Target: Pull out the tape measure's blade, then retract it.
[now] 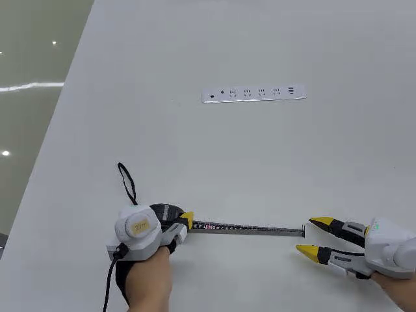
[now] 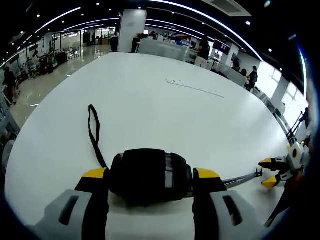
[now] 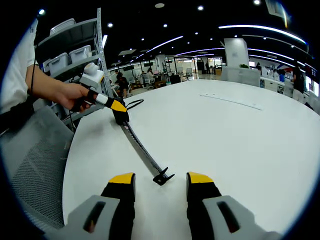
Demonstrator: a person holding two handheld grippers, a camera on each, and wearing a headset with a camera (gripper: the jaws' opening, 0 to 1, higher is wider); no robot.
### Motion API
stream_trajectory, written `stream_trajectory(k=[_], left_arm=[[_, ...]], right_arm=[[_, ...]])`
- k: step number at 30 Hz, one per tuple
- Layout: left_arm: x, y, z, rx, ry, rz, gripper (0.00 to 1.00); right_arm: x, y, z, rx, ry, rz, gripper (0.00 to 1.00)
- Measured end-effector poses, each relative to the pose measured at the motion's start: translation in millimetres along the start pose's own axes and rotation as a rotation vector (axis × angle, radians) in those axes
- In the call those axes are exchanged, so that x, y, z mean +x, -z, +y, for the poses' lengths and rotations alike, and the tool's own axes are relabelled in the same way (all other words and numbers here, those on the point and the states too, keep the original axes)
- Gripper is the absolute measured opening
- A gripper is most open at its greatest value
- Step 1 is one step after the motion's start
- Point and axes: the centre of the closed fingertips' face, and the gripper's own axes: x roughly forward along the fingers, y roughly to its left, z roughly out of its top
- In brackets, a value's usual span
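Left hand-held gripper (image 2: 150, 176) is pinching the tape (image 1: 167, 212), one yellow-tipped jaw on each side of the black case. I see the case on the near side of the tabletop (image 1: 260, 162), not far from its left edge. It sits low on the surface, but I can't tell if it's resting there. The strap (image 1: 127, 182) trails off the case toward the far edge and lies flat in a thin loop.

The blade (image 1: 247, 228) is out, running straight from the case toward the right edge, roughly parallel to the near edge and lying on or just over the surface. The hook (image 3: 163, 177) is at the blade's free end.

Right hand-held gripper (image 1: 307, 235) has its jaws spread. In the right gripper view the hook sits between the two tips with a gap on either side, touching neither. The head view shows the same, with the hook level with the jaw tips.

A power strip (image 1: 253, 93) lies flat toward the far edge, well apart from everything else.
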Motion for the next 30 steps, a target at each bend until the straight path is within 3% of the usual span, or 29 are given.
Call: stream_trajectory(k=[10,16,30], left_arm=[[0.2,0.9,0.2,0.005,-0.005,0.0,0.66],[0.0,1.1,-0.2,0.008,-0.005,-0.004,0.66],[-0.6,1.7,-0.7,0.019,-0.005,-0.004,0.66]], right_arm=[[3.0,4.3,-5.9,0.029,-0.016,-0.012,0.37],[5.1,1.7,1.2,0.1,-0.071,-0.028,0.29],[13.9,0.5,3.0,0.147,-0.11,-0.033,0.21]])
